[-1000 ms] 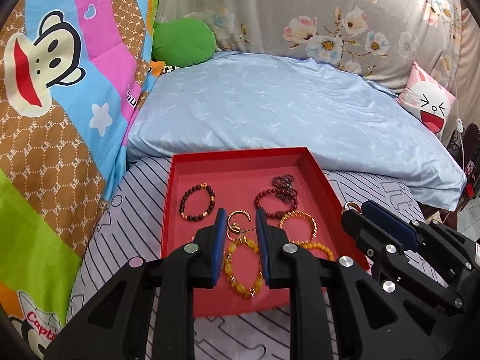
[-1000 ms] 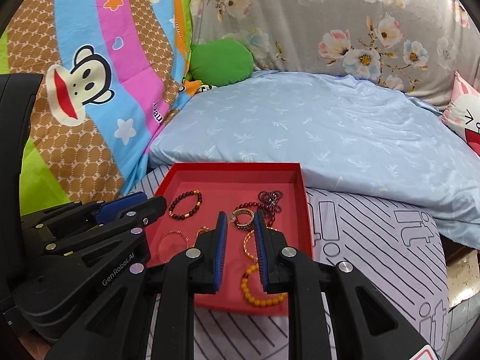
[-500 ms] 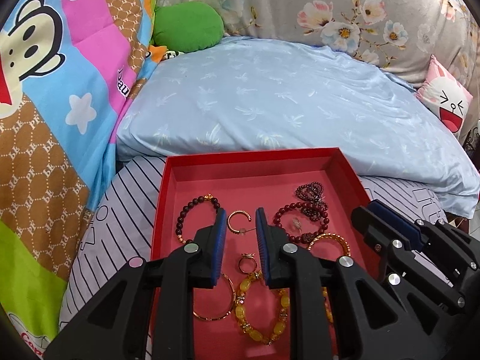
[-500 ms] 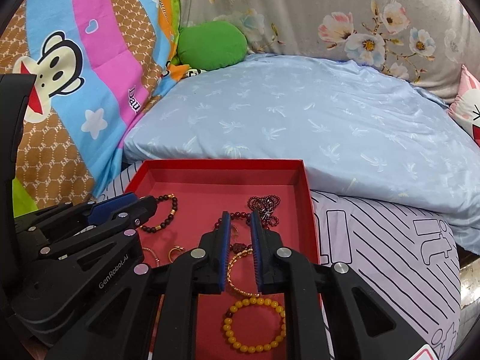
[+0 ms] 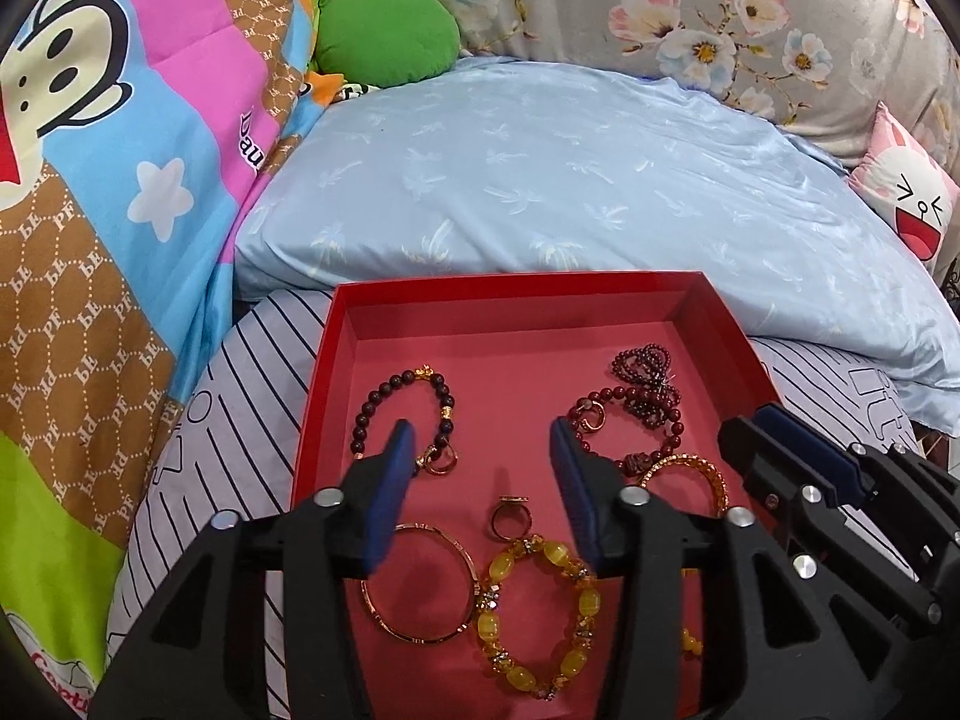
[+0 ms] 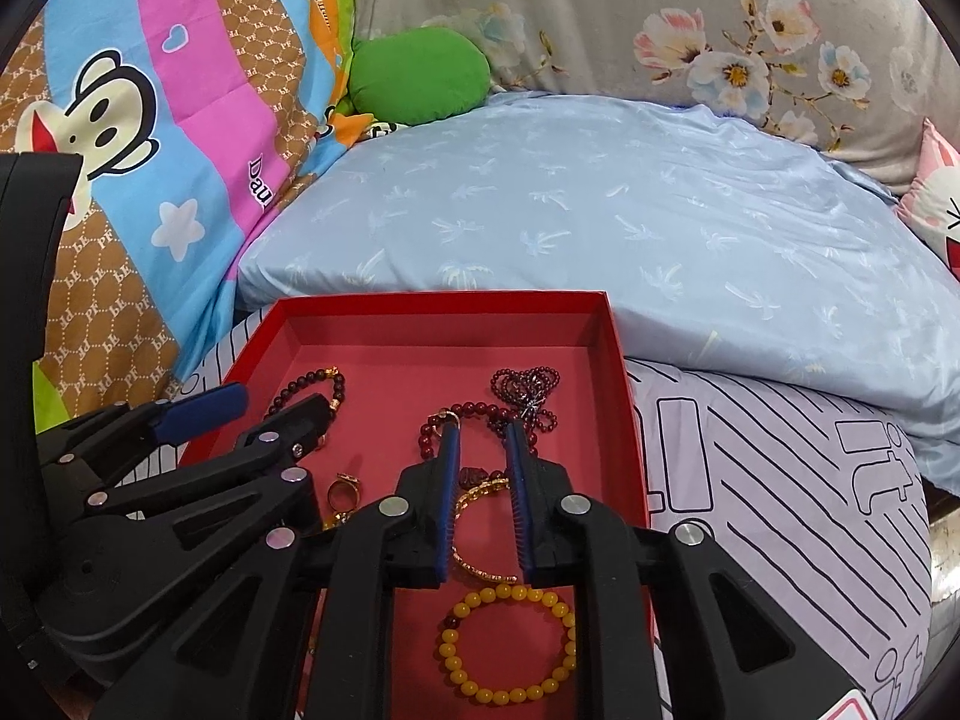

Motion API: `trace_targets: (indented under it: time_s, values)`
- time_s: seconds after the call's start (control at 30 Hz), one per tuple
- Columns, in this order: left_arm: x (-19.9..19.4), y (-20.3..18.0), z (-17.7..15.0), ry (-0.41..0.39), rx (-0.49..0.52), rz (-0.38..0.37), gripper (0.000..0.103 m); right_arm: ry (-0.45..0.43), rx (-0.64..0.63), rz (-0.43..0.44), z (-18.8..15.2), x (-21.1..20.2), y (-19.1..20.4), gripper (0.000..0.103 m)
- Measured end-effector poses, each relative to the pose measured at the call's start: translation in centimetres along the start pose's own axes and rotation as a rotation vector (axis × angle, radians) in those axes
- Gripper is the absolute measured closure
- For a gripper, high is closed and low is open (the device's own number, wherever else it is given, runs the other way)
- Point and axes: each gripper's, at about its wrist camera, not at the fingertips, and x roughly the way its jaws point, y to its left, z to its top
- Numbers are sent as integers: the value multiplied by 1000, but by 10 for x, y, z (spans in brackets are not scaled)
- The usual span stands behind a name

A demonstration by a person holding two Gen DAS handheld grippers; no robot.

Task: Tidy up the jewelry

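A red tray (image 5: 516, 291) (image 6: 444, 300) holds several bracelets and rings. My left gripper (image 5: 483, 444) is open and empty above the tray's middle, over a gold ring (image 5: 510, 516). A dark bead bracelet (image 5: 402, 408) lies to its left, a gold bangle (image 5: 420, 585) and a chunky yellow bracelet (image 5: 540, 612) below it. My right gripper (image 6: 483, 438) is partly open and empty, over a dark red bead bracelet (image 6: 462, 420) and a gold chain bracelet (image 6: 480, 540). A yellow bead bracelet (image 6: 507, 645) lies near the front. A dark bead cluster (image 6: 528, 387) lies further back.
The tray rests on a striped cushion (image 6: 780, 480) (image 5: 240, 420). A light blue pillow (image 5: 570, 180) lies behind it, with a green plush (image 5: 384, 36), a floral pillow (image 6: 720, 30) and a cartoon monkey quilt (image 5: 90, 180) around.
My left gripper's jaws have opened wide and both grippers have moved forward and lower over the tray. My right gripper's jaws have opened a little.
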Motion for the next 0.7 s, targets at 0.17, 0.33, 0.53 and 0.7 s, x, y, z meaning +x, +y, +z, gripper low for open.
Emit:
trace_targets:
  time_s: [0.17,0.33,0.53,0.7]
  values:
    - [-2,1,0,-5,-1,9,51,3,-1,-5,-2,-1,-1,84]
    - [-4,2,-2,-4,-3,12,51,5,3,-11,-6,-4,-1,80]
    - [-13,3,-10,-4,-5,12,51,2,8,-16,-12,-14,1,80]
    - [-27,2,-18,-7,-12,12,51,-6,7,-31,-20,-30,4,80]
